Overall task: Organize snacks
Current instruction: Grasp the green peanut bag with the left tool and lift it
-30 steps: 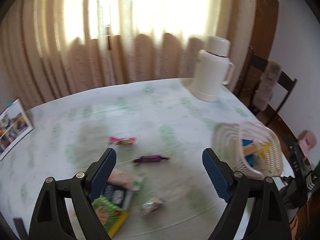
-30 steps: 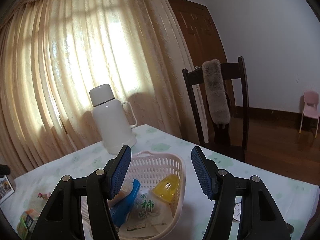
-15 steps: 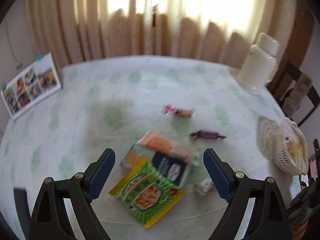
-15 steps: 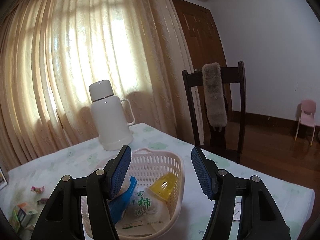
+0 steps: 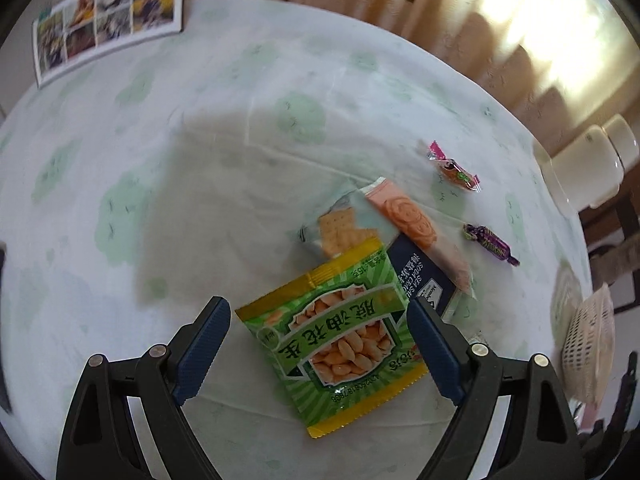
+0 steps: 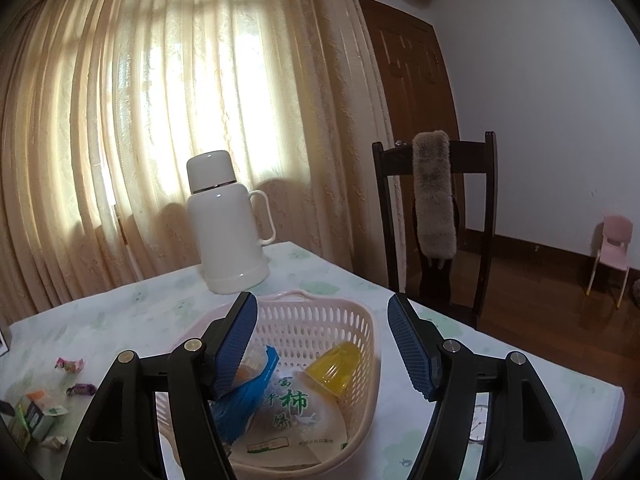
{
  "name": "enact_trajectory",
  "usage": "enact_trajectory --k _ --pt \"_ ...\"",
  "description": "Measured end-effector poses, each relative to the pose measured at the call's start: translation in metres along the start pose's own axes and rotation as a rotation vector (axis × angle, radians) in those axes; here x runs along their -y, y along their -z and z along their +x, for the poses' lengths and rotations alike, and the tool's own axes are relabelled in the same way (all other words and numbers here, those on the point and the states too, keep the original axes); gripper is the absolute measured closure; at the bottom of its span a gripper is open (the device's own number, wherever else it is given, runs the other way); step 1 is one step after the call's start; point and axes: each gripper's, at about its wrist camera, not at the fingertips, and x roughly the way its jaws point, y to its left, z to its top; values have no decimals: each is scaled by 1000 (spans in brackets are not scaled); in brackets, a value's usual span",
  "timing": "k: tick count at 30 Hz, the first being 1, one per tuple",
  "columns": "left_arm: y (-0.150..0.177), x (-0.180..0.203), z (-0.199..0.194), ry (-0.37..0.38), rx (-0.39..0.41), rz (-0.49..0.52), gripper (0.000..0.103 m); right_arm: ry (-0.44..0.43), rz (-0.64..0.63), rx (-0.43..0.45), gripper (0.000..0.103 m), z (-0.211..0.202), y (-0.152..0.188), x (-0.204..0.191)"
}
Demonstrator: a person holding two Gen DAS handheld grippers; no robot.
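A green peanut packet [image 5: 336,344] lies flat on the tablecloth, overlapping a cracker packet [image 5: 404,232]. My left gripper [image 5: 316,312] hovers over the green packet, open, with the packet between its fingers and no pad touching it. A pink candy [image 5: 454,170] and a purple candy [image 5: 490,243] lie further right. My right gripper [image 6: 320,304] hangs above the pink basket [image 6: 368,320]; its jaws are opening and hold nothing. In the basket lie a blue packet [image 6: 244,396], a white packet [image 6: 292,412] and a yellow jelly cup [image 6: 336,366].
A white thermos [image 6: 228,224] stands on the table behind the basket, near the curtain. A dark chair [image 6: 436,220] with a fur cover stands at the table's right edge. A photo sheet [image 5: 108,16] lies at the far left. The basket [image 5: 588,344] is right of the loose snacks.
My left gripper has swung down and rolled, closing in on the green packet, which now fills the space between its fingers. My right gripper's jaws have widened a little.
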Motion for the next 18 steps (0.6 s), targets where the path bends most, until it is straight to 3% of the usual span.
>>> enact_trajectory --k 3,9,13,18 --pt "1 -1 4 44 -20 -44 16 -8 6 2 34 -2 0 1" --pt "1 13 13 29 -21 -72 14 -29 27 1 33 -1 0 5" --pt "5 25 18 -11 -11 -28 13 -42 38 0 33 -1 0 7" --pt "7 26 12 11 -3 29 13 -55 41 -5 33 0 0 7"
